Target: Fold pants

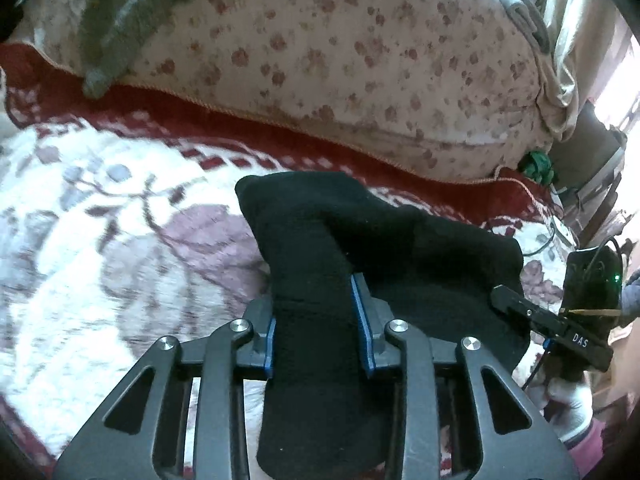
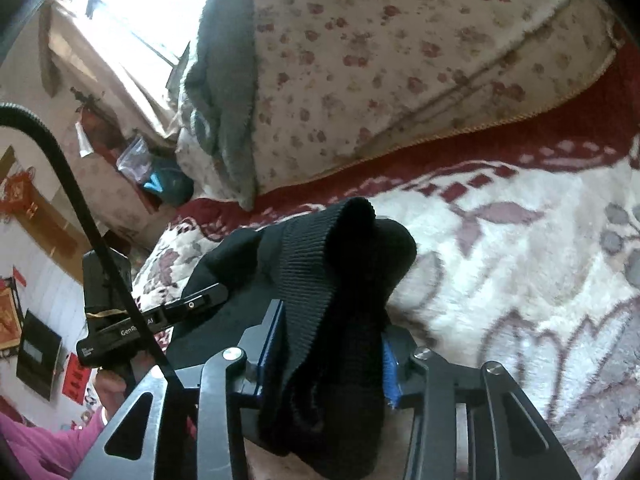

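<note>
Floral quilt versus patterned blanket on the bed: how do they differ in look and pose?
The cream quilt with small reddish flowers is bunched into a tall mound at the back; the plush white blanket with large mauve motifs and a dark red border lies spread flat. A grey knitted garment drapes over the quilt; the black pants hang over the blanket. Both are soft floral bedding.

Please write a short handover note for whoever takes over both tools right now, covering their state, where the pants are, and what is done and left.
Left tool: shut on a bunch of the black pants.
Right tool: shut on the ribbed band end of the same pants.
Pants: bunched and held between both tools, over the floral blanket on the bed, in front of the spotted quilt.
Done: both ends gripped.
Left: no neat fold shows yet; spread the pants flat, fold them, then release.
</note>
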The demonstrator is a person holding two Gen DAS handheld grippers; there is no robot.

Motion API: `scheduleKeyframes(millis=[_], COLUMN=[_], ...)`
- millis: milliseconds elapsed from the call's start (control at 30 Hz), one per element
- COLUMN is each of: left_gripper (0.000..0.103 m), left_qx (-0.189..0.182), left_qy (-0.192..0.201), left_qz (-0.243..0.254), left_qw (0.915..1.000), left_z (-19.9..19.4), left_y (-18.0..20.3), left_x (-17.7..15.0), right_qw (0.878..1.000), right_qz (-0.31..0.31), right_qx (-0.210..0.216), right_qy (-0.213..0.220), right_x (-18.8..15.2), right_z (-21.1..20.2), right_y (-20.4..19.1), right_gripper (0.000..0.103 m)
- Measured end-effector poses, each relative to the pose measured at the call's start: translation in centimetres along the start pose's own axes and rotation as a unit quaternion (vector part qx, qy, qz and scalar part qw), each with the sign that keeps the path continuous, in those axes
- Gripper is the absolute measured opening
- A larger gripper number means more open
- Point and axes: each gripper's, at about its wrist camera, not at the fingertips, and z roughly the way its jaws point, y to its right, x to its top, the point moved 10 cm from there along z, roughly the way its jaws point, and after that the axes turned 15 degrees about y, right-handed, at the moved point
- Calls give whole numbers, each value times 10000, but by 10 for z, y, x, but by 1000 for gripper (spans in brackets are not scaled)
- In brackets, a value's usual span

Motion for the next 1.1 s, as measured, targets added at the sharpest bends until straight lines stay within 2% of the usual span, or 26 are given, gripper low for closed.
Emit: scheduleKeyframes(millis=[167, 367, 567, 833, 1033, 1100], left_gripper=[30, 30, 30, 30, 31, 35], left_qx=[205, 664, 1055, 1313, 1255, 1262], left_qy=[244, 510, 607, 361, 396, 400], left_qz=[-89, -226, -394, -755, -861, -886], left_qw=[9995, 9962, 9918, 9878, 9875, 9872], left_z=[-34, -75, -95, -86, -79, -79], left_y=[-31, -90, -145, -200, -212, -213], left_x=[24, 48, 54, 29, 18, 18], right_qw=[9995, 9971, 9942, 9915, 9911, 9913], right_qz=[-122, -200, -195, -142, -16, -10], right_qx=[300, 704, 940, 862, 721, 667], right_qy=[-61, -198, -492, -962, -1115, -1138], right_x=[1, -9, -27, -59, -70, -72], right_z=[19, 65, 117, 161, 179, 181], right_y=[-42, -100, -138, -144, -130, -127], right_gripper=[41, 41, 41, 41, 43, 48])
